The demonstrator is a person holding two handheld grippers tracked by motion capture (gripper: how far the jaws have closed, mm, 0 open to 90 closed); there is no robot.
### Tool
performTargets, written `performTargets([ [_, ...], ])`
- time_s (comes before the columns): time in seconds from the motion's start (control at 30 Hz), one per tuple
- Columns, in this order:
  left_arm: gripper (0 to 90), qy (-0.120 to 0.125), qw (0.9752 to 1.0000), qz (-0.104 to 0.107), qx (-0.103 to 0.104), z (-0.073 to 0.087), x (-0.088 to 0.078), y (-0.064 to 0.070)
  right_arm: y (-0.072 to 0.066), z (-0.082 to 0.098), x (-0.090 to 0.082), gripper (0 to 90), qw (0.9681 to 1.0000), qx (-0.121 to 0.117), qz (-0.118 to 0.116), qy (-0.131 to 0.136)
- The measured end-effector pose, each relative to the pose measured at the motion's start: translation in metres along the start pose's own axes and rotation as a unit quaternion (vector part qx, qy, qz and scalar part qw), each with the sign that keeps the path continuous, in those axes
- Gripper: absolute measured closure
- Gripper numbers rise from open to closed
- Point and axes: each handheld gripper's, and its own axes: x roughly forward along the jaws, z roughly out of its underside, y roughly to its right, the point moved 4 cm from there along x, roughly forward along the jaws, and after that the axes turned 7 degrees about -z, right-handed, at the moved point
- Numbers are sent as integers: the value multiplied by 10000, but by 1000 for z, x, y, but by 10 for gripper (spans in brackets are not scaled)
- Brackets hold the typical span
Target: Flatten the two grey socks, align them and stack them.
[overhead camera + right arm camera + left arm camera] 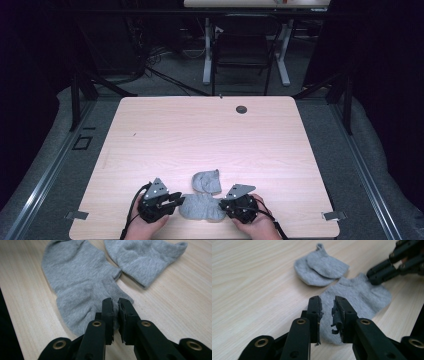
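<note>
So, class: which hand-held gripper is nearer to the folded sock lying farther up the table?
Right. The right hand-held gripper pinches the flat sock's edge just below the folded sock. The left hand-held gripper sits open at the flat sock's far end.

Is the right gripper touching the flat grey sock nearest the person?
Touching. In the right gripper view the right gripper has its jaws pinched on the edge of the flat sock, cloth showing between the pads.

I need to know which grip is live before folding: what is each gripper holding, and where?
The right gripper pinches the near sock at its edge. The left gripper is open over the sock's other end, holding nothing.
</note>
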Motion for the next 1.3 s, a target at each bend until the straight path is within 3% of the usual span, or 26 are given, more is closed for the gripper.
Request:
performTargets([
  [0.2,677,-228,9995,84,209,6,18,3,-4,-6,-5,759,9990,213,-10,385],
  [0.23,665,-301,9992,57,254,9,21,2,-6,-7,-4,703,9989,207,-91,415],
  [0.43,653,-341,9991,87,247,13,21,3,-3,0,6,698,9996,147,-100,212],
  [0.53,649,-338,9991,96,236,14,20,4,-1,1,4,713,9996,193,-80,187],
  [0.9,638,-453,9985,174,263,16,18,9,3,5,-2,727,10000,-19,76,11],
  [1.03,613,-485,9982,193,300,15,17,13,7,5,-3,706,9999,70,105,-39],
  [1.17,601,-473,9980,223,368,14,18,16,9,5,-4,691,9996,260,72,40],
  [1.3,596,-441,9981,203,376,13,17,18,10,-4,-11,690,9988,323,62,357],
])
